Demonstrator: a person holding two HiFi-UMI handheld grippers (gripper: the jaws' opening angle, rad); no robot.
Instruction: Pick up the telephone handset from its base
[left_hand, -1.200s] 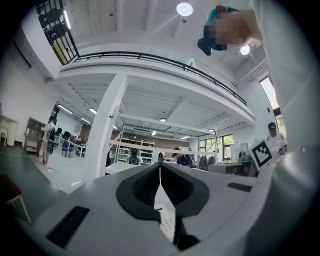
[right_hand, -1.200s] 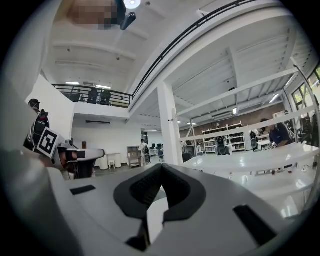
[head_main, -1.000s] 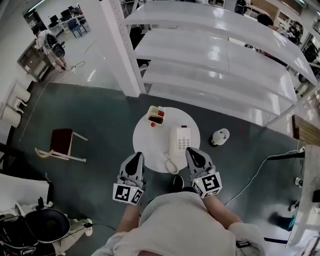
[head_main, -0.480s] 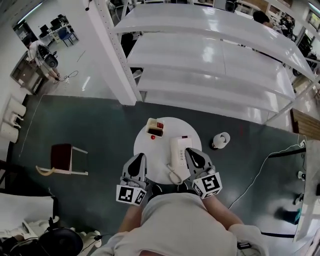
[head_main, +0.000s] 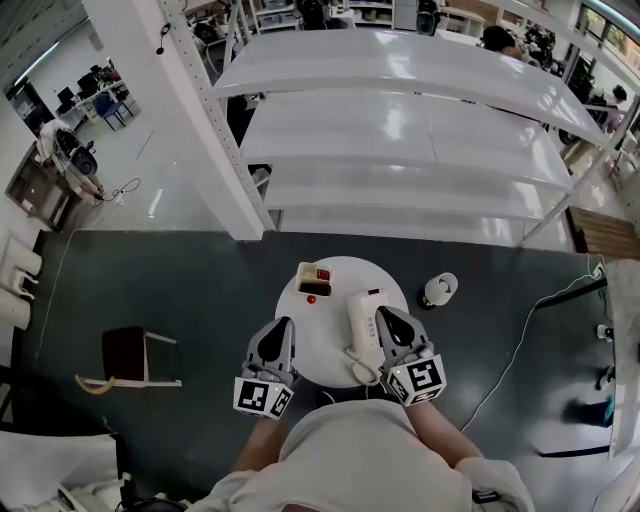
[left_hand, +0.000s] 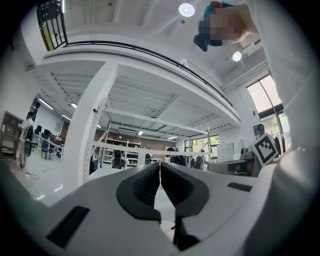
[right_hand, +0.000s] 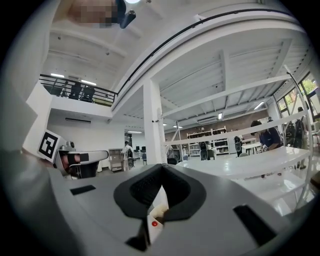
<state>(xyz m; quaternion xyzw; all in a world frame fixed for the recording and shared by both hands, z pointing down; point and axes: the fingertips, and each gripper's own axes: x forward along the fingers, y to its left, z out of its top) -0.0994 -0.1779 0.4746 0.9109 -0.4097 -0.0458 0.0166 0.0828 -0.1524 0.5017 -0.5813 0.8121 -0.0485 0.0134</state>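
Observation:
A white telephone (head_main: 364, 318) lies on the right half of a small round white table (head_main: 330, 345), its coiled cord (head_main: 362, 372) hanging at the near edge. I cannot tell the handset from the base at this size. My right gripper (head_main: 382, 312) is shut and empty, its tip just right of the phone. My left gripper (head_main: 283, 322) is also shut and empty, over the table's left edge. In the left gripper view the left gripper (left_hand: 160, 164) has its jaws meeting at the tip. The right gripper (right_hand: 162, 167) shows the same in its own view.
A small open box (head_main: 313, 276) and a red bit (head_main: 311, 298) sit at the table's far side. White shelving (head_main: 400, 150) and a white pillar (head_main: 200, 130) stand beyond. A dark stool (head_main: 125, 355) is at the left, a white round object (head_main: 438, 290) and a cable (head_main: 520, 340) at the right.
Both grippers have moved forward over the table, still shut. The right one now lies alongside the phone. The head view has shifted, so the table sits lower in the picture.

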